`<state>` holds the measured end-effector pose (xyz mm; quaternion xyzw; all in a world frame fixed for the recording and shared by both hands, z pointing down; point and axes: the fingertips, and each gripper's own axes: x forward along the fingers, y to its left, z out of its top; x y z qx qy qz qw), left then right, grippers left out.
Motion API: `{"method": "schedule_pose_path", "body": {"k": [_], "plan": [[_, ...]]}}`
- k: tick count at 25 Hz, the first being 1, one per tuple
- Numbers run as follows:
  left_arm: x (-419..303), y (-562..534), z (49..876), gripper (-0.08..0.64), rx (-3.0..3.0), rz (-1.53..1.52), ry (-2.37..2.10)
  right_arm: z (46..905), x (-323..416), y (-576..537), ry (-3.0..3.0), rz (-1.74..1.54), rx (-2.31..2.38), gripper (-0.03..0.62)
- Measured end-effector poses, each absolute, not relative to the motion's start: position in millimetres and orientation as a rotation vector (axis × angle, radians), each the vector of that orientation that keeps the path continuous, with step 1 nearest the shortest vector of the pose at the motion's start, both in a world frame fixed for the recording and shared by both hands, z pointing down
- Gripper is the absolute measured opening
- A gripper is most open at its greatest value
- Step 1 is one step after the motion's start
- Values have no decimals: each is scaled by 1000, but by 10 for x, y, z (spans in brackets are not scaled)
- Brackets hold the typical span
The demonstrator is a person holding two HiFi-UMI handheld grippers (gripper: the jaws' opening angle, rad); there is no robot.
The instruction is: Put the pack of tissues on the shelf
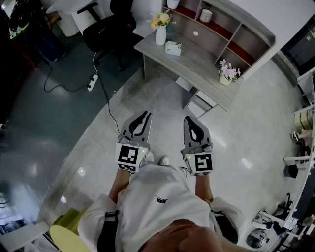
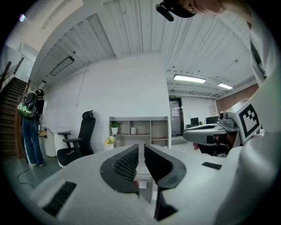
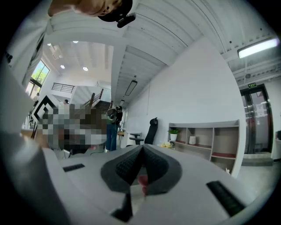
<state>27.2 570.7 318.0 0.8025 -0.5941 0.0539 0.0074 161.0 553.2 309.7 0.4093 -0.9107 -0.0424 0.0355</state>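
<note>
Head view: task not started. One pack of tissues [image 1: 173, 47] lies on the desk [image 1: 197, 66], near a vase of flowers [image 1: 161, 28] and below the shelf [image 1: 224, 27]. The person stands well back on the floor. Two grippers are held low in front: left gripper [image 1: 145, 115] and right gripper [image 1: 189, 119], both closed and carrying nothing. The whole job is left: approach, grasp, lift, place in a shelf compartment. Count: one flower pot [image 1: 227, 74] on the desk's right end, one potted plant [image 1: 173, 3] and one cup [image 1: 205, 15] on the shelf, one office chair [image 1: 106, 24], one power strip [image 1: 92, 82] on the floor.

Left gripper view: the jaws are drawn together with only a thin slit between them, nothing in it. Shelf, chair and flowers are far ahead. One bystander [image 2: 30, 127] stands at left. The tissue pack can't be made out here.

Right gripper view: the jaws meet at the tips, empty. The same shelf is off to the right and the bystander is in the distance. No tissue pack visible.
</note>
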Motion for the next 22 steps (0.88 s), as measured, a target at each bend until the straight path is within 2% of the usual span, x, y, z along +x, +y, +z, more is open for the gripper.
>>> {"method": "schedule_pose_path", "body": {"k": [22], "plan": [[-69,5562,3239,61,2585,169,-1786,3143,1166,5470,-2804,-78,1319,26]]}}
